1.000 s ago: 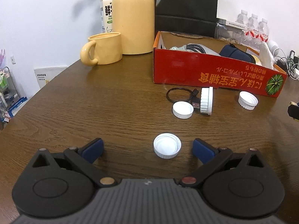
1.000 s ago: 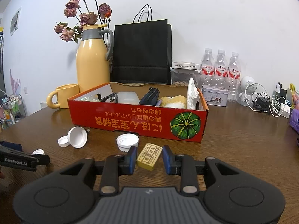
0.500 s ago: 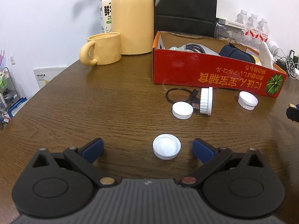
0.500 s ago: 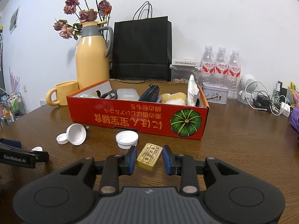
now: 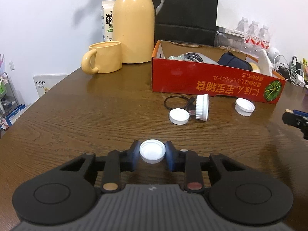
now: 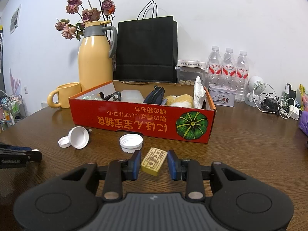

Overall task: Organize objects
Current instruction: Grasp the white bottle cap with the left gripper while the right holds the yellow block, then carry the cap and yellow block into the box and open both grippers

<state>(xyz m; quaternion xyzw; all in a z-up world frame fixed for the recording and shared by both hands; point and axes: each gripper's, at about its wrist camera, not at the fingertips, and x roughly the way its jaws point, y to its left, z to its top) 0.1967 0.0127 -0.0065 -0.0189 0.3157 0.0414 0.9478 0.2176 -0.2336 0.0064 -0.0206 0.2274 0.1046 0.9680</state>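
A small white bottle cap [image 5: 152, 152] lies on the wooden table between the blue pads of my left gripper [image 5: 152, 155]. Its jaws are closing and the pads touch the cap's sides. My right gripper [image 6: 154, 163] is shut on a small yellow labelled block [image 6: 154, 160], held at an angle just above the table. Ahead stands the red cardboard box [image 6: 142, 123], holding cables, a dark pouch and other items. More white caps lie in front of the box: a flat one [image 5: 179, 116], one on its edge [image 5: 202, 110] and one further right [image 5: 244, 107].
A yellow mug [image 5: 104, 57] and a tall yellow flask [image 5: 134, 28] stand at the back left. A black bag [image 6: 147, 50], water bottles [image 6: 229, 67], a tin [image 6: 221, 97] and tangled chargers [image 6: 277, 104] line the back. A black cable loop [image 5: 175, 103] lies by the caps.
The left jaws have swung in from wide open onto the white cap. The right gripper and its yellow block stay as they were.
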